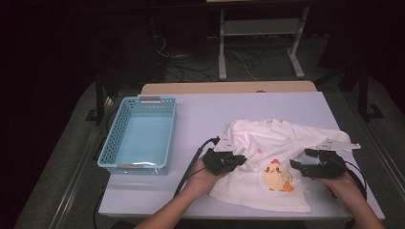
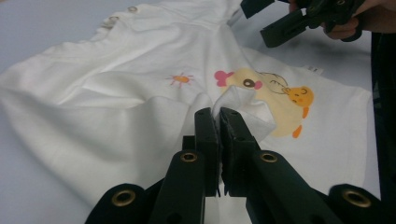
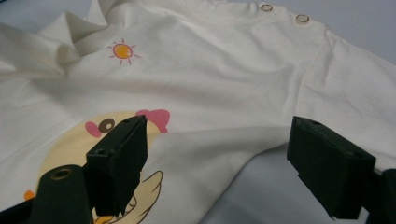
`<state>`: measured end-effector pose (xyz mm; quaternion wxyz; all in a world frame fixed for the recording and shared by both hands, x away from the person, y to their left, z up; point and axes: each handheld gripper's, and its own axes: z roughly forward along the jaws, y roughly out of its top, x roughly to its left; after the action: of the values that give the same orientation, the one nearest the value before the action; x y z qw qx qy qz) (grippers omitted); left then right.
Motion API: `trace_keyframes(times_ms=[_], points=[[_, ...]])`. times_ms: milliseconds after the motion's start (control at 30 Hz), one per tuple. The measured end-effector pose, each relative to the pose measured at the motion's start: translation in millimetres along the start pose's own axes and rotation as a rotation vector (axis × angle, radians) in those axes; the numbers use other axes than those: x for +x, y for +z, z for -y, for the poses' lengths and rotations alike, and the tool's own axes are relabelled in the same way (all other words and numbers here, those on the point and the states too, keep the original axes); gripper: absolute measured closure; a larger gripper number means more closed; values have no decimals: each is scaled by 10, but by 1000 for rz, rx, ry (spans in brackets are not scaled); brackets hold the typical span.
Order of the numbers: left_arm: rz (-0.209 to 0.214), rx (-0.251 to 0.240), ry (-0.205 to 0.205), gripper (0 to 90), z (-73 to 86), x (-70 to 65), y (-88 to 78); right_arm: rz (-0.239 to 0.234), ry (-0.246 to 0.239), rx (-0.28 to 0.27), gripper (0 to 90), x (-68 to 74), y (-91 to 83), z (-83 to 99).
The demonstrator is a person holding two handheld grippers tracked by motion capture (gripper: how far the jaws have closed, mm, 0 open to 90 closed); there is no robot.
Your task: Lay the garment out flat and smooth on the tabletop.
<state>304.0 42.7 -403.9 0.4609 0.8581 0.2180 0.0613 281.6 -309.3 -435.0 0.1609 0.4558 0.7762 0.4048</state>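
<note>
Two tools work a soft, light shirt (image 1: 267,143): left tool (image 2: 217,114) pinches a fold; right tool (image 3: 215,154) stands wide. Grip hems, not flat cloth.

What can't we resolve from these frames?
- Fabric inside the left tongs: the left gripper view shows the shirt pinched, but the jaws hide how many layers.
- Tag near the shirt's hem: too small to read in the high view.
- Shirt's underside: hidden against the table.
- Basket near inner wall: its rim blocks it in the high view.
</note>
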Motion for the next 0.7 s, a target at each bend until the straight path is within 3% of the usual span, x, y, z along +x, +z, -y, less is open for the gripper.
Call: trace_keyframes(times_ms=[200, 567, 633, 700], points=[[-43, -1, -25, 852, 72, 103, -182, -1, -3, 4, 193, 6, 12, -1], [-88, 62, -76, 842, 355, 191, -368, -1, -7, 7, 193, 16, 21, -5], [-94, 56, -88, 786, 378, 189, -369, -1, -7, 7, 193, 16, 23, -7], [-108, 38, -90, 647, 361, 183, -375, -1, -6, 8, 193, 15, 24, -8]])
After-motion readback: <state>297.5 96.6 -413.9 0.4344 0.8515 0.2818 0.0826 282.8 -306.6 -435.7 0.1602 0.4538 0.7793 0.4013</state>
